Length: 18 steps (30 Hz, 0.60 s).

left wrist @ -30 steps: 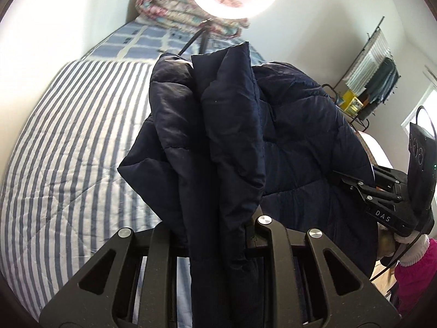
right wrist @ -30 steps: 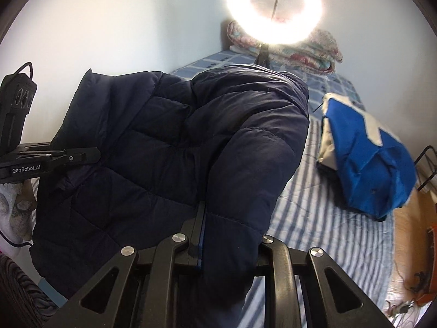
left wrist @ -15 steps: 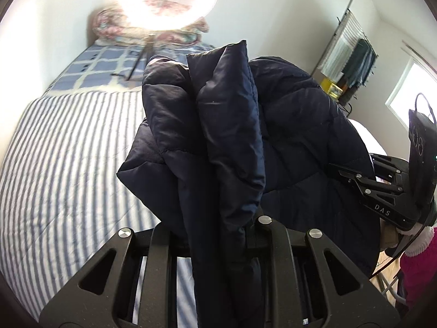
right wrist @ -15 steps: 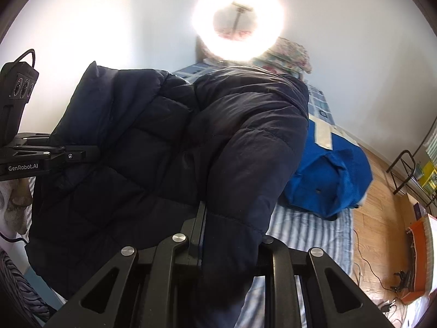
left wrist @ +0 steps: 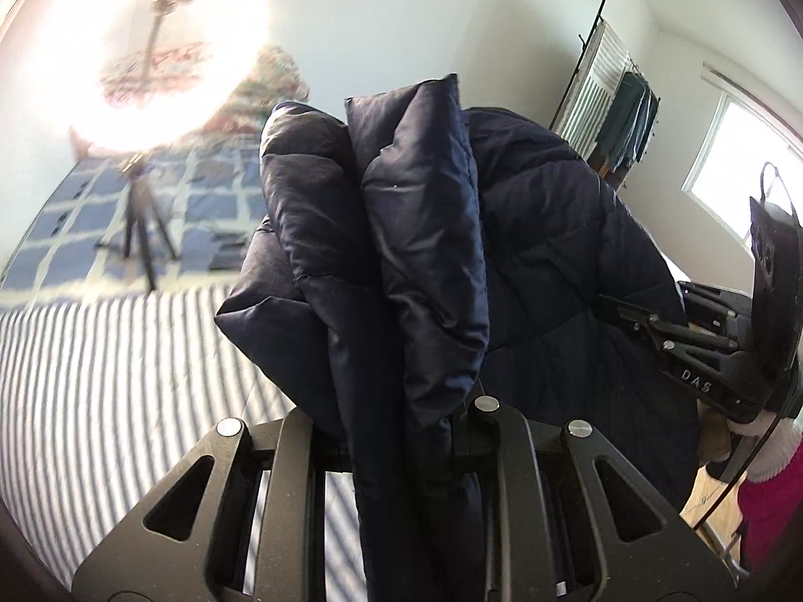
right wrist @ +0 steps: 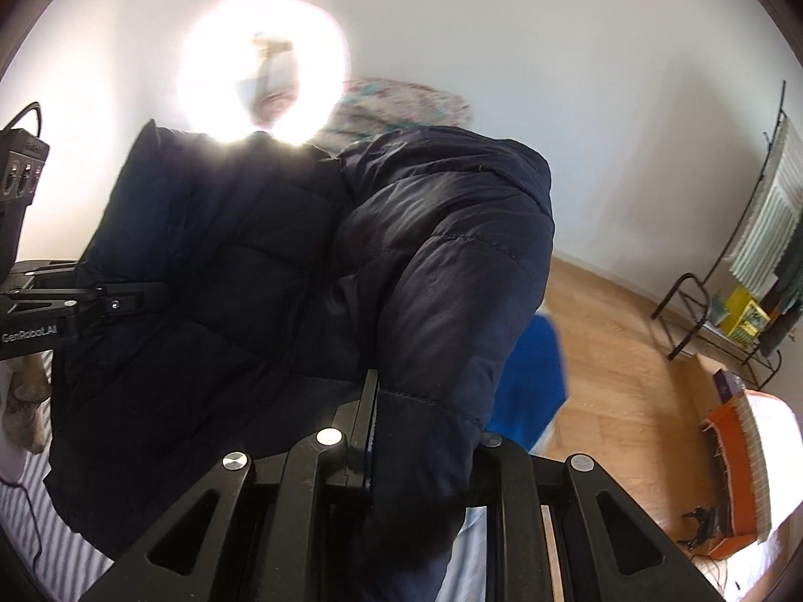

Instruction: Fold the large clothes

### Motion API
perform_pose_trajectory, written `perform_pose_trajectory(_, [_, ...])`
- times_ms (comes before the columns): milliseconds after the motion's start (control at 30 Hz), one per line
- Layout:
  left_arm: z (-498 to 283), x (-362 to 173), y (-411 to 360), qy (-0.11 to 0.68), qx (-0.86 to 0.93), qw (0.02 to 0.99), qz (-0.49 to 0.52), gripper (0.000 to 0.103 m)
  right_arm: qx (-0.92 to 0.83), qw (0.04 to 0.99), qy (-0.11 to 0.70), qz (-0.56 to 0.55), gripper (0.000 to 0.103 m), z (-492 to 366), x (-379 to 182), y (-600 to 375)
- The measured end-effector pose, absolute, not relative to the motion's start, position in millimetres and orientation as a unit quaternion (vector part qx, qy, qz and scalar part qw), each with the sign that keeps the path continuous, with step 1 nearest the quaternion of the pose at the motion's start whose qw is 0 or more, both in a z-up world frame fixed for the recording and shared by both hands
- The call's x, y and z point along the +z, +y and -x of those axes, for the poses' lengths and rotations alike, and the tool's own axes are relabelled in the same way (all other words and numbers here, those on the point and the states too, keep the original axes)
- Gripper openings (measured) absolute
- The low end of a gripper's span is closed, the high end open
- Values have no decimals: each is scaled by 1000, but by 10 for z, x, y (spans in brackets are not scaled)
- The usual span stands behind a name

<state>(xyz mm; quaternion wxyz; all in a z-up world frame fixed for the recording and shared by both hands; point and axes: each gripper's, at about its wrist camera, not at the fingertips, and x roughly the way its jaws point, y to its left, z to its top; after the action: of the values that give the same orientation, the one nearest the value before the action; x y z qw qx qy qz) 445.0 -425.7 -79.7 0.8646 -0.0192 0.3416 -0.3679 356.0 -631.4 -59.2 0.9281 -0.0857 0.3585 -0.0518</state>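
Dark blue puffy coat [left wrist: 416, 231] up in air over striped bed [left wrist: 125, 376], held between both grippers. Left gripper [left wrist: 401, 431] jaws clenched on thick coat fold. Right gripper [right wrist: 416, 431] jaws clenched on another coat part. Blue cloth [right wrist: 527, 376] behind coat.

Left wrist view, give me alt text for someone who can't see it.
A hand-held gripper pinches a bunched fold of a navy puffer jacket above a blue-and-white striped bed. The other hand-held gripper grips the jacket at right; a bright ring light glares behind.
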Motion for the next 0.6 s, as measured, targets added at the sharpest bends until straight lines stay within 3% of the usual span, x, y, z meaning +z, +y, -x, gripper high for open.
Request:
perform_pose_trajectory(333, [-5381,-982,-5072,332,-365,869,32,18,-105,926,351,90,18,-4516,-706,-7009])
perform_pose_trajectory(600, [-5632,-1207,-5385,339,-348,873,21,18,-122,915,368,111,18,-5011,-891,-7207])
